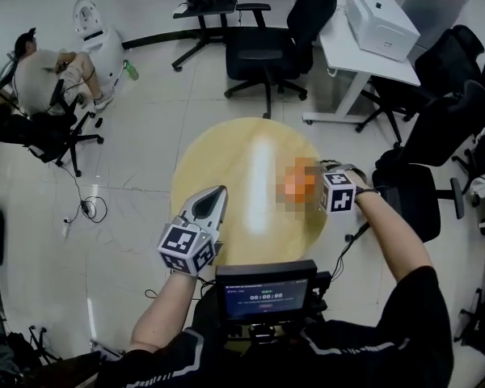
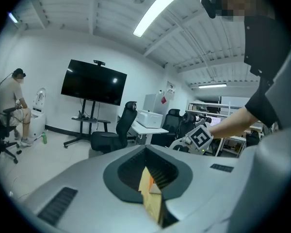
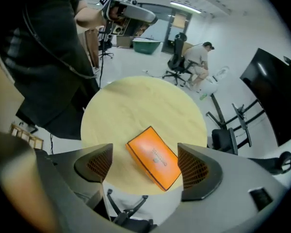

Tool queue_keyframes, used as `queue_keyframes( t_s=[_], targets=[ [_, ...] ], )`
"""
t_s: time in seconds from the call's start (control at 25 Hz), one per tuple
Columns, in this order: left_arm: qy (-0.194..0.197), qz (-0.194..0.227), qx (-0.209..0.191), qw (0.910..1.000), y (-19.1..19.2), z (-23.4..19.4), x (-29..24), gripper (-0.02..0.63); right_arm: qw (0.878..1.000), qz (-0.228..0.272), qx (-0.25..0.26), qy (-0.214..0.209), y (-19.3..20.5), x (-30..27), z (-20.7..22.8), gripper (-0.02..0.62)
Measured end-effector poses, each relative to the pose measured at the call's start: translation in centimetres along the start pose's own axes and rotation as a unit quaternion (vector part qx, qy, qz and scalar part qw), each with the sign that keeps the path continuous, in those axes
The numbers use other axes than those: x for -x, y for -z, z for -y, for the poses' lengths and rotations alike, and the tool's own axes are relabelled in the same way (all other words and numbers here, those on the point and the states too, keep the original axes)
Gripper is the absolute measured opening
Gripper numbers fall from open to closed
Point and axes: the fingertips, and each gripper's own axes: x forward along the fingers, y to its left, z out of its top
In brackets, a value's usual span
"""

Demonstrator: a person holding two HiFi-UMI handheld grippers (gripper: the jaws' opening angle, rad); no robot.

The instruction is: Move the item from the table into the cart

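An office with a pale glossy floor (image 1: pixel 145 120) surrounds a round table (image 1: pixel 226 160) topped in light wood. From the head view, a black office chair (image 1: pixel 259 51) stands beyond the table, a white printer (image 1: pixel 380 18) sits on a desk (image 1: pixel 347 55) at upper right, and a seated person (image 1: pixel 44 75) is well apart at upper left. The left gripper (image 1: pixel 213 199) hovers over the near-left part of the tabletop, its jaws drawn to a single point. The right gripper (image 1: pixel 322 175) is over the table's right side, tipped steeply down. The orange box (image 1: pixel 293 183) lies just beside it on the wood, though its outline is blurred here.

In the left gripper view the jaws meet with nothing gripped; only a sliver of tabletop shows through the notch between them. Beyond them are a black screen (image 2: pixel 93 81) on a stand, more chairs, and the right gripper's marker cube.

In the right gripper view the jaws stand wide apart. The orange box lies flat on the table close to its near edge, framed between the two jaws, which are clear of it.
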Motion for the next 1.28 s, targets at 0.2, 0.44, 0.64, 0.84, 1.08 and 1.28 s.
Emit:
queue_keyframes(
  t_s=[0.2, 0.44, 0.64, 0.84, 1.08, 1.28],
  targets=[
    [-0.026, -0.015, 0.01, 0.9995, 3.1, -1.8, -1.9, 0.003, 0.991, -0.064, 0.114, -0.04, 2.2, -5.6, 1.9, 0.459],
    [-0.054, -0.025, 0.025, 0.9979, 6.0, -3.8, -3.1, 0.003, 0.977, -0.094, 0.181, -0.064, 4.2, -10.8, 4.1, 0.459],
    [-0.081, -0.034, 0.034, 0.9955, 7.9, -5.3, -2.3, 0.003, 0.963, -0.119, 0.217, -0.105, 4.6, -13.4, 4.3, 0.464],
    [-0.092, -0.04, 0.042, 0.994, 8.6, -6.5, -2.6, 0.003, 0.949, -0.136, 0.221, -0.177, 6.2, -15.4, 3.2, 0.535],
    [-0.092, -0.047, 0.047, 0.9935, 9.2, -7.3, -2.5, 0.003, 0.96, -0.108, 0.214, -0.145, 5.2, -14.9, 4.6, 0.535],
    [-0.085, -0.05, 0.044, 0.9942, 8.6, -7.4, -3.5, 0.003, 0.954, -0.132, 0.229, -0.141, 5.9, -16.3, 5.3, 0.535]
  ],
)
